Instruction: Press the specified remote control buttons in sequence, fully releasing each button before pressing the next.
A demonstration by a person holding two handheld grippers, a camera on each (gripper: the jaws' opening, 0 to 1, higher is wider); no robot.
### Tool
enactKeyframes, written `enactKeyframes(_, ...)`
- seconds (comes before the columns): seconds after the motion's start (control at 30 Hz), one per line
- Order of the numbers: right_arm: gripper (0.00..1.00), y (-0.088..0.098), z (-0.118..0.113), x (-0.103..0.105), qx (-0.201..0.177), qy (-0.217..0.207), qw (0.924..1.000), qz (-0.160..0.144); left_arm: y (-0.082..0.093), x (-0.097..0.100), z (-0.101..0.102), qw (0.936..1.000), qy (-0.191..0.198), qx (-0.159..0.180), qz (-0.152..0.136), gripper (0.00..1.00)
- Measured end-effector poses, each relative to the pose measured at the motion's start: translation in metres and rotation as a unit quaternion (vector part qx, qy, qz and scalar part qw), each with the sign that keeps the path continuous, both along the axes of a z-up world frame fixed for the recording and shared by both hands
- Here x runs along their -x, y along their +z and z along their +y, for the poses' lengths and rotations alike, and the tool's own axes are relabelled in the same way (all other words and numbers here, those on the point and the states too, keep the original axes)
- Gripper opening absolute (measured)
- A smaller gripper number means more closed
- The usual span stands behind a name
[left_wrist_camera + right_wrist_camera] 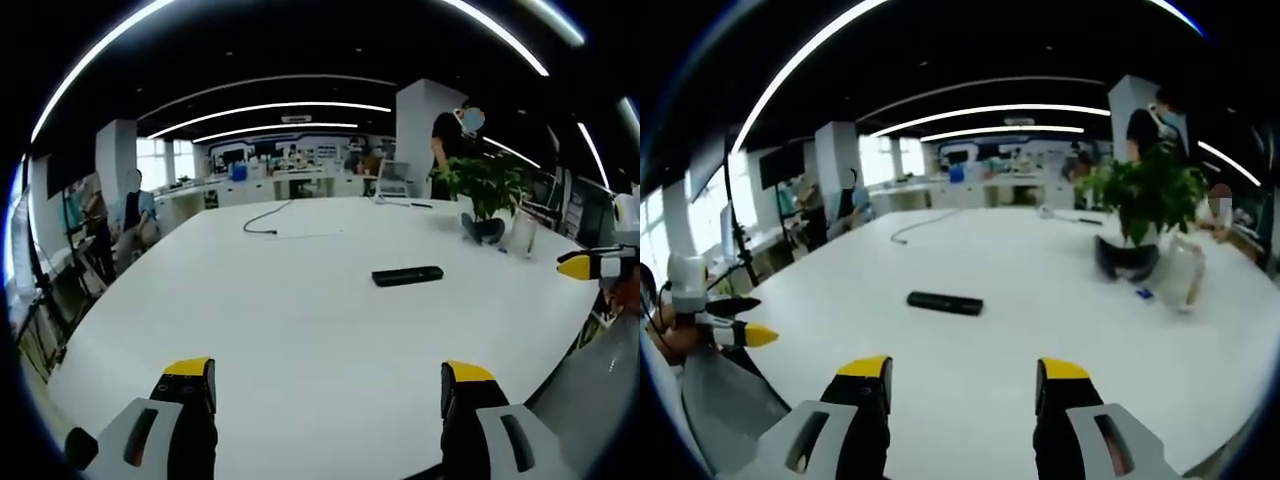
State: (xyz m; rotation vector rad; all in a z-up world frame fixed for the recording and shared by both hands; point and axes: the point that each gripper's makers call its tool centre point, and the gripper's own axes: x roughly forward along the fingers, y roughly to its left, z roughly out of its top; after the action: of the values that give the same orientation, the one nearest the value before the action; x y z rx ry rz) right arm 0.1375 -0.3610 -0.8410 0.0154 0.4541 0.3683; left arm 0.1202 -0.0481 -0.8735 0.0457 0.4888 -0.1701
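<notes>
Remote control (407,275) lies flat on the white table (300,330), long axis running roughly across the left gripper view, right end tipped slightly up-frame; which end is the front cannot be told, buttons too small to read. In the right gripper view the same remote control (945,302) sits ahead and a little left of centre, long axis again mostly crosswise, right end dipping slightly toward the camera. Left gripper (330,385) hovers over the near table edge, jaws spread wide with nothing between them, well apart from the remote. Right gripper (965,382) is likewise spread and empty, remote ahead of the left jaw, clear gap to it. Right gripper's yellow tip also enters the left gripper view at the right edge (590,265); left gripper's yellow tip enters the right gripper view at the left edge (745,335), held by a hand. A potted plant (1145,205) stands on the far right part of the table, with a clear plastic bag (1185,275) just beside it. A black cable (265,218) lies further back on the table. People stand in the background by the benches.
</notes>
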Motion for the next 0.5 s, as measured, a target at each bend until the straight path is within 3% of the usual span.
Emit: enactKeyframes(0.5, 0.55, -0.0027, -0.0017, 0.0001, 0.004, -0.002, 1.0, 0.006, 0.0002, -0.0001, -0.0034, 1.0, -0.008, -0.005, 0.001, 0.97)
